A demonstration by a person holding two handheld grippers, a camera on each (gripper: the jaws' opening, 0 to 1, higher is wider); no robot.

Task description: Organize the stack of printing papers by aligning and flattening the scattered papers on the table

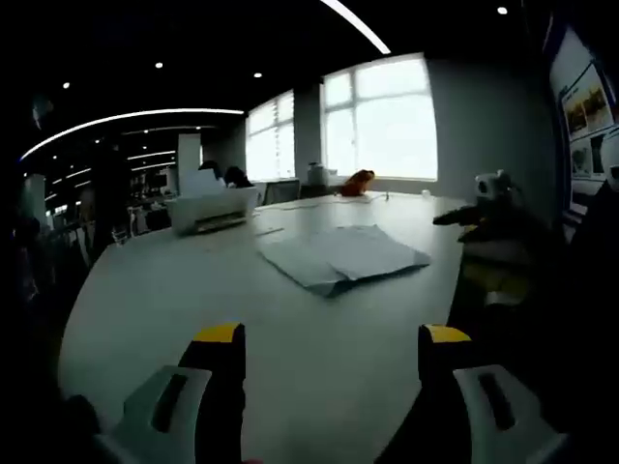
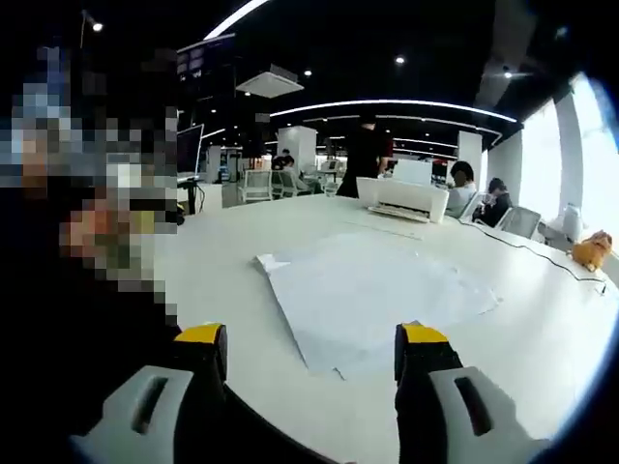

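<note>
Yellow-tipped jaws of the right gripper (image 2: 309, 353) stand spread just short of the scattered papers (image 2: 372, 290) fanned across the white table (image 2: 222, 290), while the left gripper (image 1: 334, 348), equally spread, hangs farther back.

Bench (image 2: 242, 290) is plain white, no pattern. Papers (image 2: 372, 290) are white, reading pale blue-grey in the left gripper view (image 1: 338, 256), unprinted as far as visible. Printer (image 2: 401, 198) is white. Left gripper (image 1: 334, 338): black fingers with yellow tips, light grey housings. Right gripper (image 2: 309, 338): same scheme, yellow tips on black, grey bodies. Small object (image 2: 590, 249) near the window is orange. Cable (image 2: 527, 246) across the bench is dark. Standing person (image 2: 366, 155) wears black. Ceiling is black with white light strips.
</note>
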